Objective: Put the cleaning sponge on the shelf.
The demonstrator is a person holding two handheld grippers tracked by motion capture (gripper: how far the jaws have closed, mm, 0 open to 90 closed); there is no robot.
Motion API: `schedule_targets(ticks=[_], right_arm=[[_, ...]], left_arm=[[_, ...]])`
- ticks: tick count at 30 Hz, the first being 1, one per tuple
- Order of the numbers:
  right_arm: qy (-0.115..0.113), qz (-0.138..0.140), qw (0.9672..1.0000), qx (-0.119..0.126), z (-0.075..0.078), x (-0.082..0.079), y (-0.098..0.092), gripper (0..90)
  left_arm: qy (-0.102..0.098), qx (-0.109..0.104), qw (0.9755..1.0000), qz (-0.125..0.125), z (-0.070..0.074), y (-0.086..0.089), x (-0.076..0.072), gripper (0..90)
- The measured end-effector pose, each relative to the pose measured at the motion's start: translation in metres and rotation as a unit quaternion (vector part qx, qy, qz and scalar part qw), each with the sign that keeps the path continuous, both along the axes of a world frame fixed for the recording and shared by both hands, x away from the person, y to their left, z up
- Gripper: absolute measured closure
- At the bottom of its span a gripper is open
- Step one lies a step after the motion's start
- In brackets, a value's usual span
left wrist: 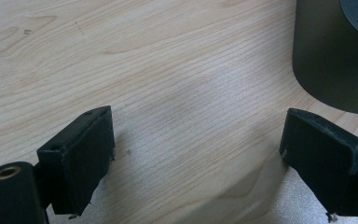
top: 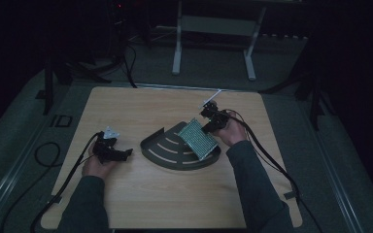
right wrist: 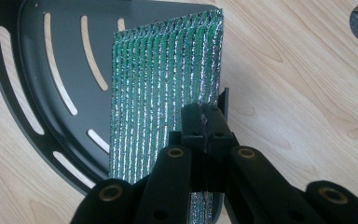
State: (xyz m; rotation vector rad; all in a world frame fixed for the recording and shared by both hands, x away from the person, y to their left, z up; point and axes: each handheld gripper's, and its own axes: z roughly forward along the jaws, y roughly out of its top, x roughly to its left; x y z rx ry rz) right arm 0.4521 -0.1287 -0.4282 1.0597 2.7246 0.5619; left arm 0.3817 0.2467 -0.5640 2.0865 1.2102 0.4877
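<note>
Right gripper (right wrist: 205, 126) jaws clenched on green pad (right wrist: 163, 93), lower edge hidden; left gripper (left wrist: 196, 154) released.

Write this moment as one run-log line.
right gripper: shut on green ribbed scouring pad | pad: over black slotted quarter-round metal tray | left gripper: open, over wooden table

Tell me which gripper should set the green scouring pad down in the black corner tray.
Right. The right gripper already has its jaws shut on the green scouring pad, holding it over the black corner tray. The left gripper rests open on the table, beside the tray.
</note>
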Motion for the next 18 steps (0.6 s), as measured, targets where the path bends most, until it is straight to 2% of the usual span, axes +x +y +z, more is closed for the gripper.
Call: schedule_targets(ticks=[13,18], right_arm=[[0.007,0.001,0.9999,0.009,-0.007,0.001,0.006,89.7],[0.01,0.004,0.9999,0.004,-0.012,0.001,0.009,89.7]], left_arm=[[0.0,0.001,1.0,0.0,0.0,0.0,0.0,10.8],[0.0,0.001,1.0,0.0,0.0,0.0,0.0,10.8]])
